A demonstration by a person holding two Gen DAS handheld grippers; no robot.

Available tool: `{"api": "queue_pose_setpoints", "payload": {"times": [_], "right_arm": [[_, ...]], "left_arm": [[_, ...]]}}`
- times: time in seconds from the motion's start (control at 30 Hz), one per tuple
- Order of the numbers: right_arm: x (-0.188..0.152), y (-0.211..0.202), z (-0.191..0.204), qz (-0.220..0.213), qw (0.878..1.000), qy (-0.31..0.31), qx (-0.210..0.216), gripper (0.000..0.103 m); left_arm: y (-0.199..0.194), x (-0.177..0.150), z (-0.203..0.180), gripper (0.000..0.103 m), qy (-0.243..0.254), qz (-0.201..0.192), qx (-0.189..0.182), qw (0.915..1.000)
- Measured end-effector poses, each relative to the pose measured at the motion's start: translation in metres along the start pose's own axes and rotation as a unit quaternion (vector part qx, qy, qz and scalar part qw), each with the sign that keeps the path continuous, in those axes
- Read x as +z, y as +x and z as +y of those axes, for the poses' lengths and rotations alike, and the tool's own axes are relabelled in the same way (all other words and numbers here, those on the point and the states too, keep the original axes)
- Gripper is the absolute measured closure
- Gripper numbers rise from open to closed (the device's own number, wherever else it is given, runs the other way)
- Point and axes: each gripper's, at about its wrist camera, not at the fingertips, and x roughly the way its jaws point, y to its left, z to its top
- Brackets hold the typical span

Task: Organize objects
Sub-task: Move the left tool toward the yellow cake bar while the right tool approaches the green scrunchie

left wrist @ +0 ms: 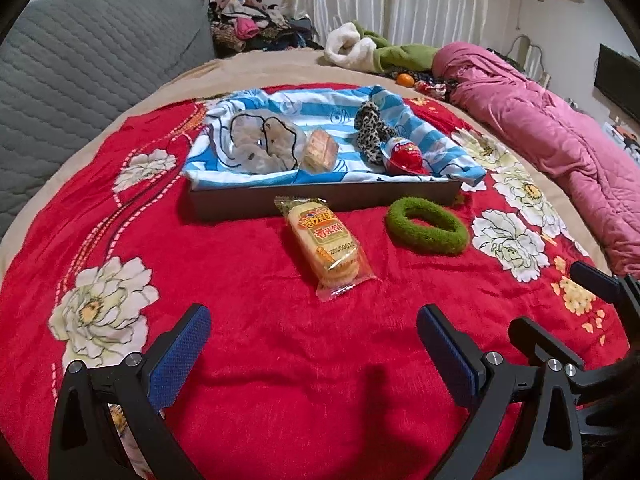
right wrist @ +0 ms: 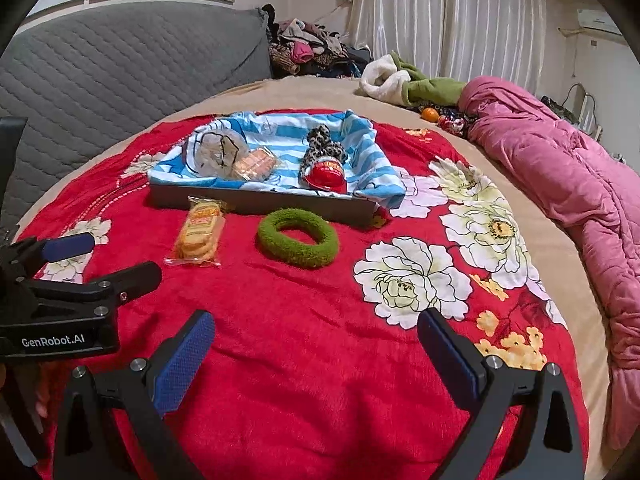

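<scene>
Left gripper (left wrist: 314,330): my jaws spread wide over the red blanket (left wrist: 248,264), holding nothing
Cracker packet (left wrist: 326,246): flat on the blanket, just before the dark tray (left wrist: 320,196)
Green ring (left wrist: 427,231): right of the packet, near the tray's front wall
Tray: lined with striped cloth (left wrist: 320,108), holds snacks and a red toy (left wrist: 402,156)
Right gripper (right wrist: 316,332): my jaws wide apart, empty

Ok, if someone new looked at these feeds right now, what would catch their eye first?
Probably the bright red floral blanket covering the bed. Next, the tray lined with blue striped cloth, holding small items, with a snack packet and a green fuzzy ring lying just in front of it, outside.
</scene>
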Motion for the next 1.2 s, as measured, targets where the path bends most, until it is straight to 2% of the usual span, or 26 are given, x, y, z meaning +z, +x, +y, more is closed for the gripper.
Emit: {"api": "queue_pose_setpoints", "payload": {"times": [1.2], "right_arm": [[0.046, 0.114, -0.004, 0.067, 0.997, -0.035, 0.012, 0.001]], "left_arm": [[0.102, 0.049, 0.01, 0.001, -0.021, 0.061, -0.008, 0.9979]]}}
